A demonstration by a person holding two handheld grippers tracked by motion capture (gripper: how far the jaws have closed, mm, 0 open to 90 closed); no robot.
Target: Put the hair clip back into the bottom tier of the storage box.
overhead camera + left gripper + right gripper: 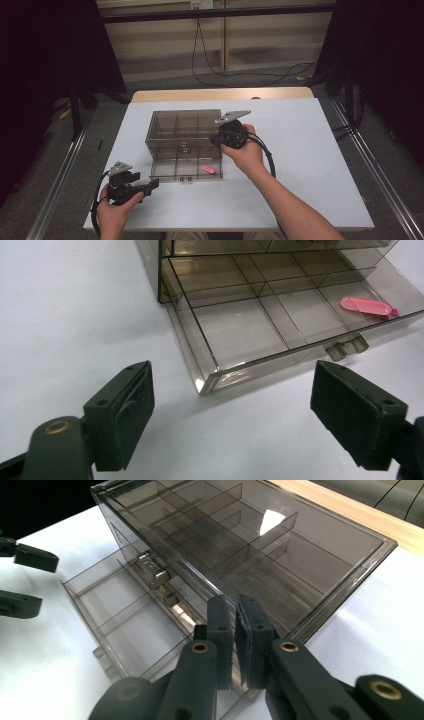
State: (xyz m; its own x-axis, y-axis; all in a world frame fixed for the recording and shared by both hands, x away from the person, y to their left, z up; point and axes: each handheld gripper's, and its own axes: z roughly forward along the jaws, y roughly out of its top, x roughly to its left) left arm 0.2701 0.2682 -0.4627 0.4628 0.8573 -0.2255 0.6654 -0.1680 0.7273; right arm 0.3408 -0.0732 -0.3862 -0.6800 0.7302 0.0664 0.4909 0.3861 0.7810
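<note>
Drawer (240, 335) pulled out at front of cabinet (184, 131) on table (310, 165); clip (367, 305) in drawer's right compartment.

High view looks down from above; both tool views sit close, sharing the smoky drawer box (185, 142).

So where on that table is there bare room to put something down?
The white table is bare to the right of the smoky drawer box, out to the right edge, and also in the strip behind the box. It is crowded in front, where the pulled-out drawer and both tools sit.
</note>
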